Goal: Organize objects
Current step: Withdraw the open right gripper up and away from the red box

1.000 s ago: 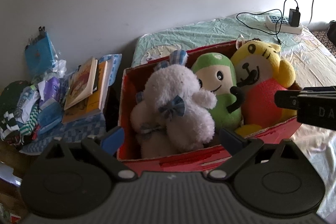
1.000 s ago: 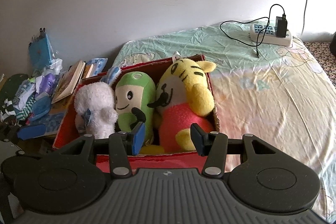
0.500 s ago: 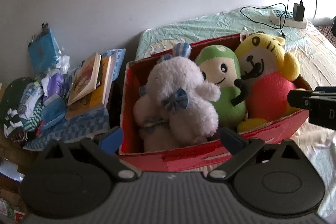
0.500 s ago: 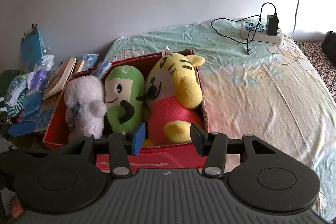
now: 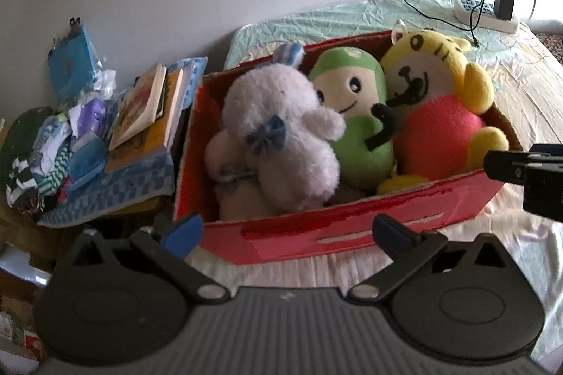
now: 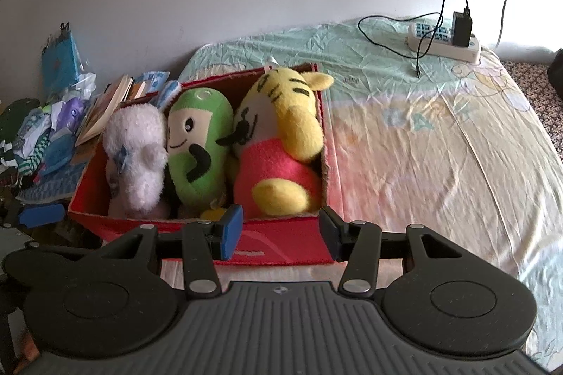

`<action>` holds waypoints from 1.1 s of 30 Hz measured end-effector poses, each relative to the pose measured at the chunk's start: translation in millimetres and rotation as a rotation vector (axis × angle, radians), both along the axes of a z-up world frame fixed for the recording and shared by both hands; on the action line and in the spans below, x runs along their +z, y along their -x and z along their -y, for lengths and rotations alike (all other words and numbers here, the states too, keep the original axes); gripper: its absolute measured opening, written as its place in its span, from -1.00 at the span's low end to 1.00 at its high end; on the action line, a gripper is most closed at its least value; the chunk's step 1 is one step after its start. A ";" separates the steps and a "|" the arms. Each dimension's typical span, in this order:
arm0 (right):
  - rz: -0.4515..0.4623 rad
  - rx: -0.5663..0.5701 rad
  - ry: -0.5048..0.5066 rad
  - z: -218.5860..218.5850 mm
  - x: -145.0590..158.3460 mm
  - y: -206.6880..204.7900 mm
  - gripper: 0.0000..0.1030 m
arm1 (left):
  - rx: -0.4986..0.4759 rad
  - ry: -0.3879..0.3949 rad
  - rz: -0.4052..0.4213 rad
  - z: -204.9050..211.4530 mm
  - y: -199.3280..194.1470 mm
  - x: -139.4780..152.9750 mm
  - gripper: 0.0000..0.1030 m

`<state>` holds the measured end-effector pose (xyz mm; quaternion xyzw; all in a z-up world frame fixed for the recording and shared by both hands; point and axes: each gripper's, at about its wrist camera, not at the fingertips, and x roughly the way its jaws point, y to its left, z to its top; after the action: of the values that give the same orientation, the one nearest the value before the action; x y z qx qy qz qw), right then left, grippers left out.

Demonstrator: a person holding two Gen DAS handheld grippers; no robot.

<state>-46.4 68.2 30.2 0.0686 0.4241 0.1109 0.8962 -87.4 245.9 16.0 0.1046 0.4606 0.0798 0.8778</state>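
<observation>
- The bed point(image 6: 440, 142) is stretching out ahead of and to the right of the right hand-held gripper point(image 6: 278, 230), its pastel sheet wrinkled and mostly bare.
- The red box point(image 5: 352, 227) is sitting on the bed just in front of both hand-held grippers, its near wall facing them and its top open.
- The yellow tiger toy point(image 5: 436, 104) is filling the right end of the box, leaning back, in a pink body with yellow arms and feet.
- The white fluffy toy point(image 5: 281, 135) is sitting at the left end, a small blue bow on it, pressed against its neighbour.
- The green toy point(image 5: 355, 114) is standing between those two, smiling face upward, touching both.
- The left hand-held gripper point(image 5: 286, 230) is hanging wide apart and holding nothing; the right one is parted more narrowly, also holding nothing.
- The books and clutter point(image 5: 140, 114) are lying in a loose heap beyond the box to the left, off the bed.
- The power strip point(image 6: 443, 37) is lying far ahead at the bed's back edge, a charger plugged in.
- Judging by this, the toys appear packed; the heap may be what is left.
</observation>
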 end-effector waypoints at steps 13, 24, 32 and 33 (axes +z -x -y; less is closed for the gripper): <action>-0.030 0.034 0.007 43.9 -6.4 -1.8 -0.01 | 0.032 0.018 -0.077 49.1 -5.2 -11.1 0.99; -0.040 0.015 0.009 81.5 -10.5 -3.6 0.00 | 0.013 0.046 -0.094 85.0 -7.9 -14.6 0.99; -0.042 -0.002 0.006 100.6 -12.5 -5.4 0.01 | 0.018 0.025 -0.103 103.8 -10.6 -18.7 0.99; -0.040 -0.003 0.009 101.7 -12.7 -5.5 0.01 | 0.022 0.013 -0.099 105.5 -10.3 -18.9 0.99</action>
<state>-40.9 -33.5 17.5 0.0676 0.4421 0.1065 0.8881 -77.1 140.3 -2.9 0.0977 0.5049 0.0815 0.8538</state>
